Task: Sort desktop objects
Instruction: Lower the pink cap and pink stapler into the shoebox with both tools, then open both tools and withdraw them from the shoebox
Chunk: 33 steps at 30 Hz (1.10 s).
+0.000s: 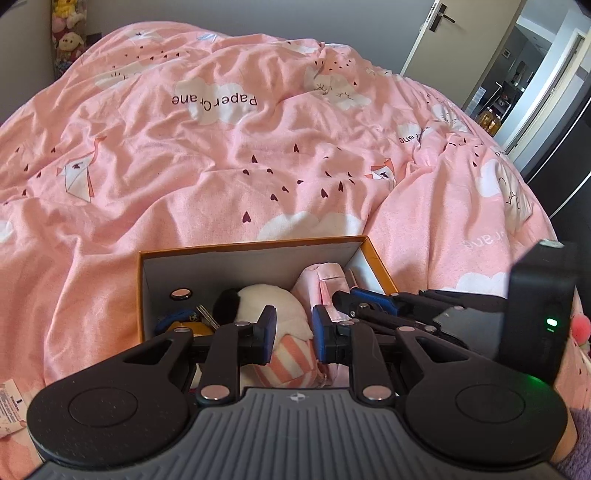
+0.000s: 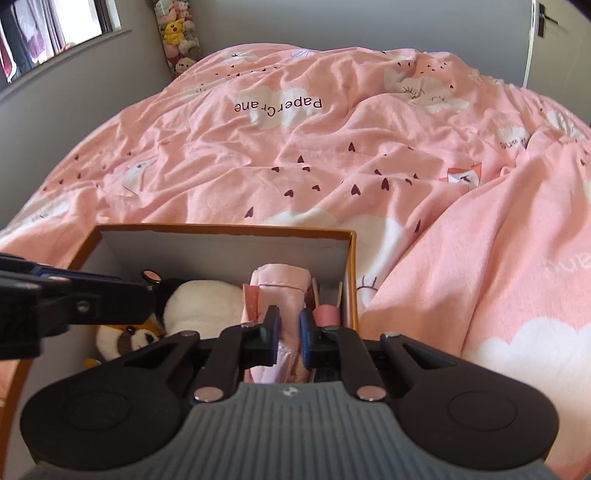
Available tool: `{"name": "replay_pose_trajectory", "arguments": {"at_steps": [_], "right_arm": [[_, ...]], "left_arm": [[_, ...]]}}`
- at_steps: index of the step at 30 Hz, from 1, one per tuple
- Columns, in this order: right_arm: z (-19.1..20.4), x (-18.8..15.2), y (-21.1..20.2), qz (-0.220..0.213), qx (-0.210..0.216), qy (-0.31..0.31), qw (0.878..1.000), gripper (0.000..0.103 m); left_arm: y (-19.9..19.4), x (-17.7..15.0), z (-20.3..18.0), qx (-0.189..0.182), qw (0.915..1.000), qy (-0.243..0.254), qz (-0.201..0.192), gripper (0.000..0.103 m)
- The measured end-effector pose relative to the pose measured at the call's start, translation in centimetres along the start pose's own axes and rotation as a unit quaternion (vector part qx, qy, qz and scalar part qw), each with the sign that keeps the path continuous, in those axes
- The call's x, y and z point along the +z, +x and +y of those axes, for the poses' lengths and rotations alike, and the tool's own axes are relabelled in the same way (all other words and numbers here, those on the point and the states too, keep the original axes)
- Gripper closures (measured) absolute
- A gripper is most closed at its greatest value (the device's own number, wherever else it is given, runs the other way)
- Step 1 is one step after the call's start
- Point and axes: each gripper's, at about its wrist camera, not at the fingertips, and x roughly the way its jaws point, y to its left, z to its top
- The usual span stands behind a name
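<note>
An orange-rimmed cardboard box (image 1: 255,246) (image 2: 221,229) sits on the pink bed. Inside lie a white plush toy (image 1: 266,299) (image 2: 207,299), a pink fabric pouch (image 1: 325,284) (image 2: 280,291), a small panda plush (image 2: 125,338) and keys (image 1: 207,314). My left gripper (image 1: 294,332) hovers over the box with its jaws apart around the striped end of the white plush (image 1: 291,358), not pinching it. My right gripper (image 2: 289,332) is over the box's right side, its jaws narrowly parted on either side of the pink pouch; grip unclear. It also shows in the left wrist view (image 1: 369,299).
A pink duvet (image 1: 258,147) (image 2: 369,147) covers the whole bed. A paper packet (image 1: 11,406) lies at the near left. Plush toys (image 2: 177,33) stack in the far corner. A door (image 1: 436,33) and doorway stand at the right.
</note>
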Motion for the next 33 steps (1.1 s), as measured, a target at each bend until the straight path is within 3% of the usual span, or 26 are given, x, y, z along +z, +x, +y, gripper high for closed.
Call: {"name": "replay_pose_trajectory", "arguments": {"at_steps": [7, 12, 18, 21, 23, 26, 28, 33], "right_arm": [[0.2, 0.1, -0.1, -0.004, 0.004, -0.010, 1.000, 0.091], [-0.5, 0.0, -1.9, -0.018, 0.029, 0.019, 0.999, 0.086], [0.3, -0.7, -5.2, -0.053, 0.042, 0.020, 0.998, 0.086], [1.5, -1.2, -7.2, -0.080, 0.057, 0.007, 0.995, 0.086], [2.7, -1.5, -8.5, -0.098, 0.067, -0.009, 0.993, 0.082], [4.6, -1.8, -10.6, -0.130, 0.099, -0.031, 0.986, 0.067], [6.3, -1.9, -11.8, -0.140, 0.122, -0.050, 0.981, 0.065], [10.6, -2.2, -13.7, -0.138, 0.182, -0.086, 0.970, 0.061]], "left_arm": [[-1.6, -0.6, -0.2, 0.019, 0.9991, 0.020, -0.032, 0.080], [-3.7, -1.2, -0.8, 0.034, 0.9954, 0.068, -0.059, 0.077], [-7.0, -2.5, -1.5, 0.066, 0.9856, 0.128, -0.088, 0.065], [-9.3, -3.9, -1.4, 0.081, 0.9759, 0.158, -0.127, 0.047], [-11.0, -4.8, -0.9, 0.092, 0.9737, 0.154, -0.140, 0.046], [-14.0, -5.9, 0.7, 0.089, 0.9750, 0.124, -0.161, 0.047], [-15.6, -6.7, 1.7, 0.095, 0.9744, 0.119, -0.165, 0.047], [-19.1, -9.0, 4.7, 0.157, 0.9712, 0.083, -0.159, 0.047]]}}
